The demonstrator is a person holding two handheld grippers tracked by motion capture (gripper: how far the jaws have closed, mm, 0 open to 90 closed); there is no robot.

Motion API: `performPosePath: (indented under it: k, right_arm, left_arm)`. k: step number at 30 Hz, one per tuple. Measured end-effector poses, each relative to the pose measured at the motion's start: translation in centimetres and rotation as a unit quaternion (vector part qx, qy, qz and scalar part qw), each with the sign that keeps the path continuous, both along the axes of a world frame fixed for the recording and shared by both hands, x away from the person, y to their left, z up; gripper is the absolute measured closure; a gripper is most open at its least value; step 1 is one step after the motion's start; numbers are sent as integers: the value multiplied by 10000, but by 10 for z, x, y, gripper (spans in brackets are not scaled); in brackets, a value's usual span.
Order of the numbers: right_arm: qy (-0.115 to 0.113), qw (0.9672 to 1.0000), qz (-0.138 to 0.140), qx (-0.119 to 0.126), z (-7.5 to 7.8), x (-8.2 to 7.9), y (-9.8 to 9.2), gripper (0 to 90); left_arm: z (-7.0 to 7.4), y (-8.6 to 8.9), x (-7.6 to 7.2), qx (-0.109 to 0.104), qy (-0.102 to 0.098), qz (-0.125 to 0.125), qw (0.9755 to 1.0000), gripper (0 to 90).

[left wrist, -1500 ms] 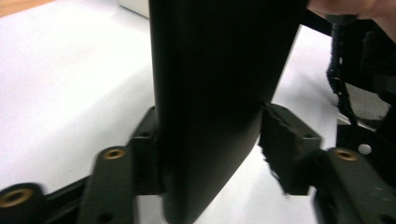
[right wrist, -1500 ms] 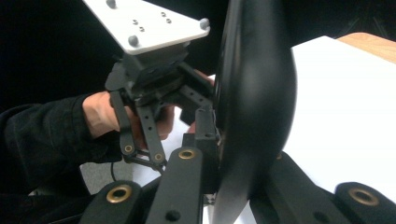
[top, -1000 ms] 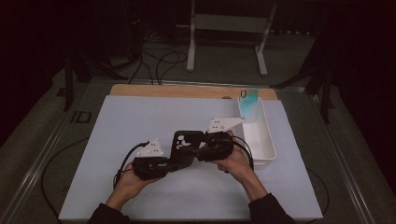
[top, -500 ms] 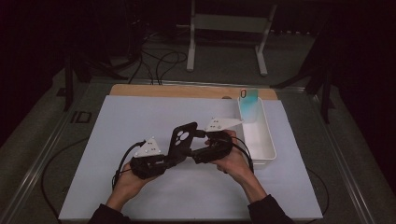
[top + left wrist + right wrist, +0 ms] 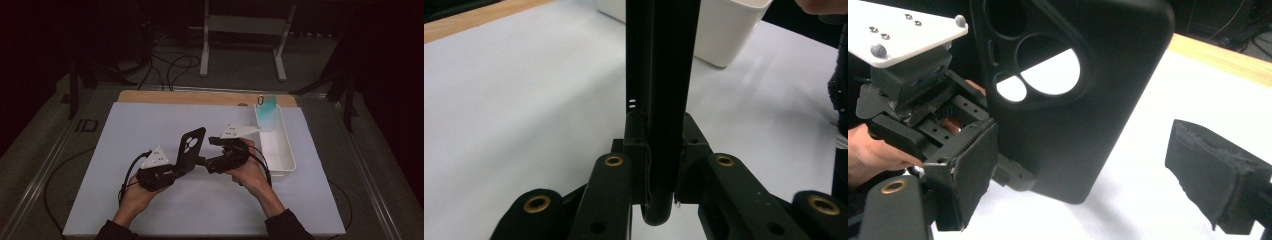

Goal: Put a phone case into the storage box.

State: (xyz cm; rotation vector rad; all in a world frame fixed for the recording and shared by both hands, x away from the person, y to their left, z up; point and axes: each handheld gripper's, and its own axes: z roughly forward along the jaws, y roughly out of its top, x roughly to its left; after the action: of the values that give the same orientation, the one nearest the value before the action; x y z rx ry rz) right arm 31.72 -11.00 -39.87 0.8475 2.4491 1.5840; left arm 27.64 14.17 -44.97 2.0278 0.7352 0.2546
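Note:
A black phone case [image 5: 190,146] with round camera cut-outs stands tilted up above the white mat [image 5: 150,125]. My left gripper [image 5: 181,167] is shut on its lower end. In the left gripper view the case [image 5: 664,90] runs edge-on between the pads of the left gripper [image 5: 663,150]. My right gripper [image 5: 202,161] is at the case's lower right, and its jaws have just been opening. In the right gripper view the case [image 5: 1073,100] is between the pads of the right gripper [image 5: 1090,172], which stand wide apart and do not press on it.
A white bin [image 5: 280,150] stands just right of the right hand, with a teal item [image 5: 267,106] leaning at its far end. A wooden board edge [image 5: 200,97] runs along the back of the mat. The left gripper's body [image 5: 923,100] is behind the case.
The right gripper's jaws have opened off the case. The case has tipped from lying low between the grippers to standing up in the left gripper.

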Motion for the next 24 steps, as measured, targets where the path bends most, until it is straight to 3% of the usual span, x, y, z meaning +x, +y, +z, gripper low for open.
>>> performPosePath:
  k: [15,24]
  right_arm:
    - [95,9993,-348,94,0,4,5,103]
    - [93,9988,-412,241,5,4,13,94]
  left_arm:
    - [-5,4,-2,103,-37,309,9995,804]
    - [-7,2,-3,130,-57,437,9989,804]
